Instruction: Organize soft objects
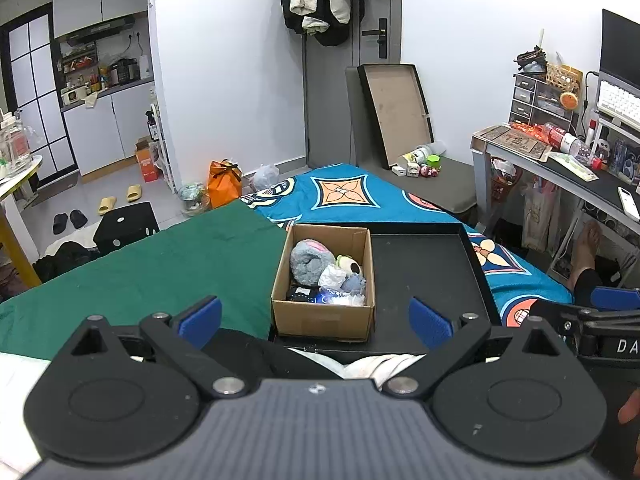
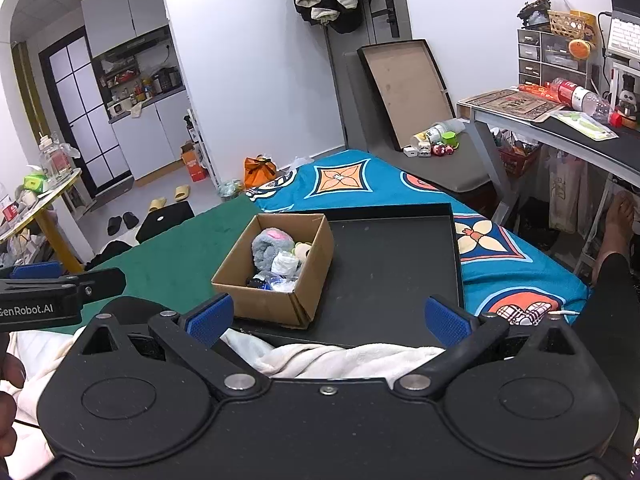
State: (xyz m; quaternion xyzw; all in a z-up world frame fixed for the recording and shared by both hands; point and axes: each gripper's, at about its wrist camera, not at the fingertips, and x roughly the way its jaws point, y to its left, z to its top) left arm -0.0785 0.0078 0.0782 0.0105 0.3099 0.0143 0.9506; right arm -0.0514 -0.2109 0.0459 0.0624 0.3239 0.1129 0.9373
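Left gripper (image 1: 316, 320): you hold it back from the bed with its jaws spread wide and nothing between them; it points straight at the cardboard box (image 1: 324, 320).
Right gripper (image 2: 327, 317): yours is also spread wide and carries nothing, aimed over the black tray (image 2: 400, 264).
Soft things: a grey plush toy (image 1: 310, 262), a small green-and-white toy (image 1: 347, 263), a crumpled white piece (image 1: 333, 276) and a bluish piece (image 1: 356, 284) lie piled together inside the box, with a dark item low at the near wall that you cannot make out.
Box: it stands upright on the left part of the tray, flaps open.
Tray: the rest of its floor is bare; it lies on the patterned blue sheet (image 1: 340, 196), beside the green cloth (image 1: 160, 264).
Step in hand: the scene fits two readings, either the soft things gathered into the box for keeping, or a full box waiting to be sorted out onto the tray. The pictures do not settle which.
Next move: whichever it is, you will want a light, shallow pinch, since these things squash and snag on each other.
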